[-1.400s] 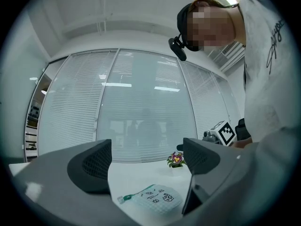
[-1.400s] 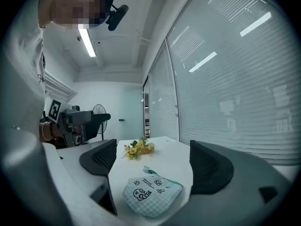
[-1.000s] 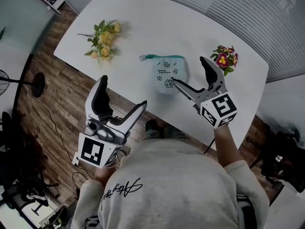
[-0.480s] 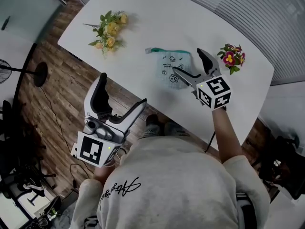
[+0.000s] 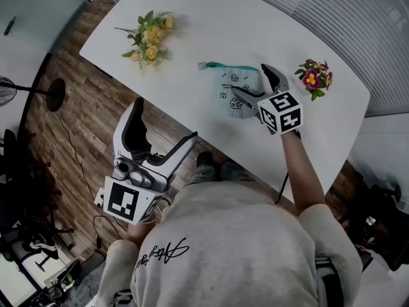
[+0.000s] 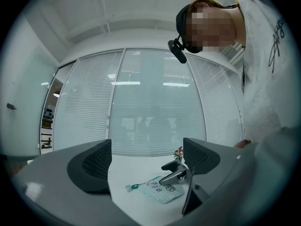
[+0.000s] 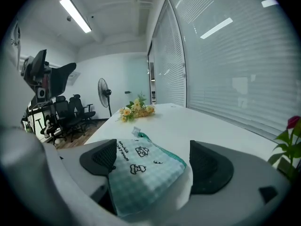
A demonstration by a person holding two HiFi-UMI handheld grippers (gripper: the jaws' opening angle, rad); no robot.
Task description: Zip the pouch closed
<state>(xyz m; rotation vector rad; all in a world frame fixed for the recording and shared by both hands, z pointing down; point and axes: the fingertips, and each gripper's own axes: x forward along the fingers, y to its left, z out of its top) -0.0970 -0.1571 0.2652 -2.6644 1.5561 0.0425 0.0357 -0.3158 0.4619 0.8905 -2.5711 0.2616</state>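
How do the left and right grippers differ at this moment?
The left gripper hangs short of the table with nothing between its jaws; the right gripper reaches over the table, the pouch's end between its jaws. Both are open.
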